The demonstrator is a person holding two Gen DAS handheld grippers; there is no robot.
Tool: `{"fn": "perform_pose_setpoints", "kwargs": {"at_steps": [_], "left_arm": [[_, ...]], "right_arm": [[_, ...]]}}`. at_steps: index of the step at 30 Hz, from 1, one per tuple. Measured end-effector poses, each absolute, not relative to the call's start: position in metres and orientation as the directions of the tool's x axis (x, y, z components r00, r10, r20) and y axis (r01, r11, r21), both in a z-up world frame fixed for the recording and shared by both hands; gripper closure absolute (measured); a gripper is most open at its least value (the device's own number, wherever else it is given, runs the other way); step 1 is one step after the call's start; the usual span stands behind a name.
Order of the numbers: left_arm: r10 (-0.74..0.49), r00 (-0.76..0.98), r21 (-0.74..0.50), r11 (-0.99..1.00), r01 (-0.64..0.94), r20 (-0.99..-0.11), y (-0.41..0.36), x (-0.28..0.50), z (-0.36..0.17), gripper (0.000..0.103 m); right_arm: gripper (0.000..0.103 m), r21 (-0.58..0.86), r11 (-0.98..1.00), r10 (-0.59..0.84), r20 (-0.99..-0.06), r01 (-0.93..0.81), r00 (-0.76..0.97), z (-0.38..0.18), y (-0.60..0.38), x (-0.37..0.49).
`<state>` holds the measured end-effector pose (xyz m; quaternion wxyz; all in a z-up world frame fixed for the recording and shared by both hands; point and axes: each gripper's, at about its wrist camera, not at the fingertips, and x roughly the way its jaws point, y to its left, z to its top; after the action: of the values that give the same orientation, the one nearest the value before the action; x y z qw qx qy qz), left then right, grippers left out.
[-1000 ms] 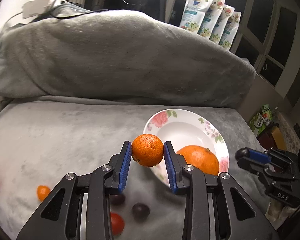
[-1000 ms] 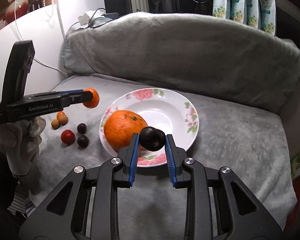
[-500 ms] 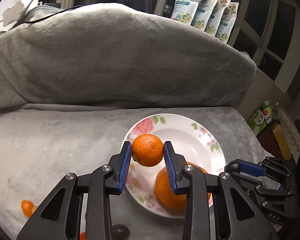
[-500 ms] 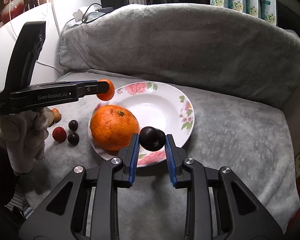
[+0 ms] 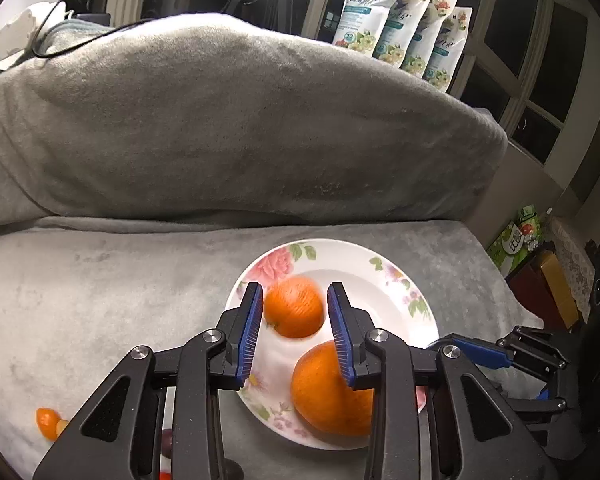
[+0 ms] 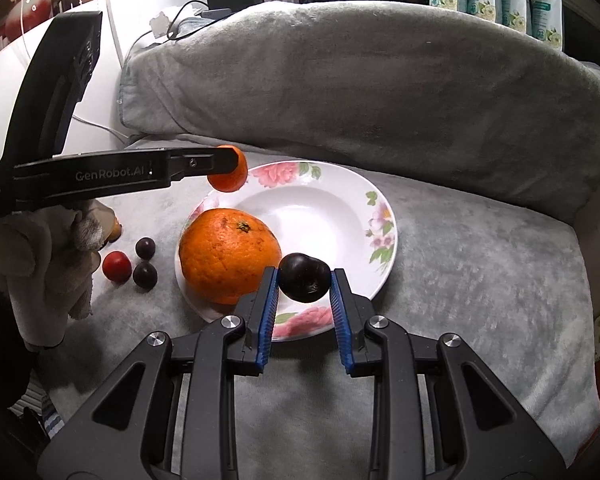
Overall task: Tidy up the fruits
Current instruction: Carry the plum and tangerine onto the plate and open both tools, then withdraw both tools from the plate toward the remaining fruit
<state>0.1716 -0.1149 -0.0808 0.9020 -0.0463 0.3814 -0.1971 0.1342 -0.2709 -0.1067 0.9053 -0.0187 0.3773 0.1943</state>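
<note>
A white floral plate sits on the grey blanket, with a big orange in it. My left gripper has its jaws a little apart over the plate; the small mandarin between them looks blurred and free of the pads. In the right wrist view the mandarin shows at the left gripper's tip above the plate's rim. My right gripper is shut on a dark plum above the plate's near edge.
Left of the plate lie a red cherry tomato, two dark plums and small orange kumquats. A blanket-covered backrest rises behind. Refill pouches stand at the window. The seat drops off at the right.
My left gripper moved right over the plate, then opened; the mandarin is blurred and lower between the jaws. My right gripper moved closer to the plate with the plum.
</note>
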Motion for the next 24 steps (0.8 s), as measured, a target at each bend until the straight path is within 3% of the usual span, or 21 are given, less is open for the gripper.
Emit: {"fn": "perform_pose_setpoints", "kwargs": {"at_steps": [2,3,8,10,15,24], "left_arm": [[-0.394,0.634,-0.233,0.916,0.326,-0.665,-0.116,0.171,-0.078,0.069],[-0.395,0.636,-0.231,0.916,0.328,-0.663,-0.116,0.171,-0.077,0.063],[-0.394,0.646,-0.222,0.916,0.333,-0.654,-0.116,0.168,-0.071,0.057],[-0.393,0.653,-0.22,0.917,0.333,-0.648,-0.116,0.166,-0.069,0.047],[-0.388,0.668,-0.215,0.919,0.33,-0.635,-0.115,0.162,-0.062,0.034],[-0.366,0.7,-0.202,0.929,0.31,-0.614,-0.107,0.149,-0.05,0.031]], "right_arm": [[0.075,0.109,0.923,0.337,-0.689,-0.368,0.642,-0.106,-0.269,0.133],[0.071,0.109,0.924,0.337,-0.687,-0.366,0.644,-0.105,-0.269,0.133],[0.045,0.108,0.925,0.341,-0.662,-0.366,0.668,-0.098,-0.272,0.13],[0.031,0.098,0.926,0.337,-0.652,-0.366,0.679,-0.094,-0.271,0.128],[0.017,0.081,0.926,0.333,-0.635,-0.368,0.697,-0.088,-0.272,0.123],[0.01,0.067,0.926,0.328,-0.63,-0.372,0.704,-0.08,-0.265,0.115]]}}
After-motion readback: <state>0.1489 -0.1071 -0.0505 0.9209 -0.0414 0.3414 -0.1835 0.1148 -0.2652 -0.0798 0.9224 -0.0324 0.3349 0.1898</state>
